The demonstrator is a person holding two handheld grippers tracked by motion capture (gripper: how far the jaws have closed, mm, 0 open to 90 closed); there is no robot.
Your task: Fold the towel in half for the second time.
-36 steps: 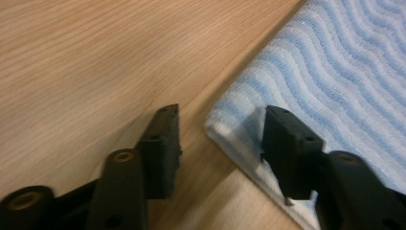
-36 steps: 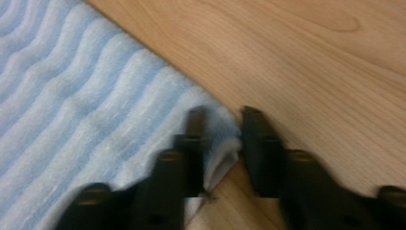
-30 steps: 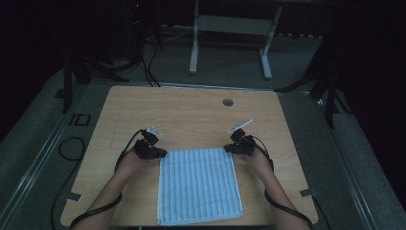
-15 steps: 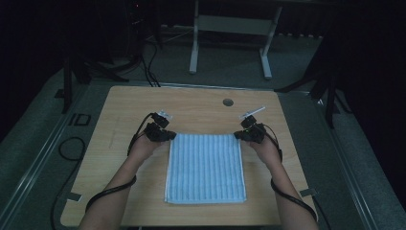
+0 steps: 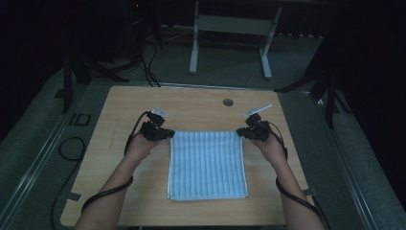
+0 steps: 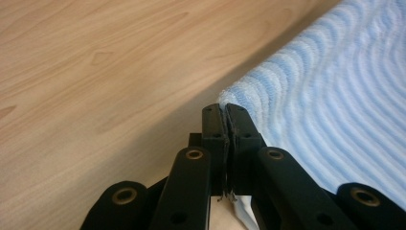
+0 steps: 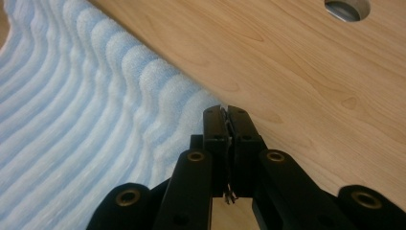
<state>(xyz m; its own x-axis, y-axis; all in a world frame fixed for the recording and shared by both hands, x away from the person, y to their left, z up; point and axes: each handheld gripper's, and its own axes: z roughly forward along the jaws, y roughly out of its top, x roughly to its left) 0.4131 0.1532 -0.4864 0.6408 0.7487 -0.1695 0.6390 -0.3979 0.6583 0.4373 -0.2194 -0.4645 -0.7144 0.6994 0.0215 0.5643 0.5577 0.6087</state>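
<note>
A light blue striped towel [image 5: 207, 165] lies flat on the wooden table [image 5: 119, 115], its near edge short of the table's front. My left gripper [image 5: 168, 134] is shut on the towel's far left corner; in the left gripper view the jaws [image 6: 224, 111] pinch the cloth edge, with the towel [image 6: 344, 91] spreading to the right. My right gripper [image 5: 241, 133] is shut on the far right corner; in the right gripper view the closed jaws [image 7: 225, 112] hold the cloth, and the ribbed towel [image 7: 81, 110] runs off to the left.
A round cable hole [image 5: 228, 102] sits in the table behind the towel, also in the right gripper view [image 7: 346, 9]. A white metal frame [image 5: 230, 24] stands on the floor beyond the table. Cables [image 5: 72, 148] lie on the floor at the left.
Both grippers have moved away from the person toward the far side of the table, dragging the towel with them. The towel now lies farther from the front edge.
</note>
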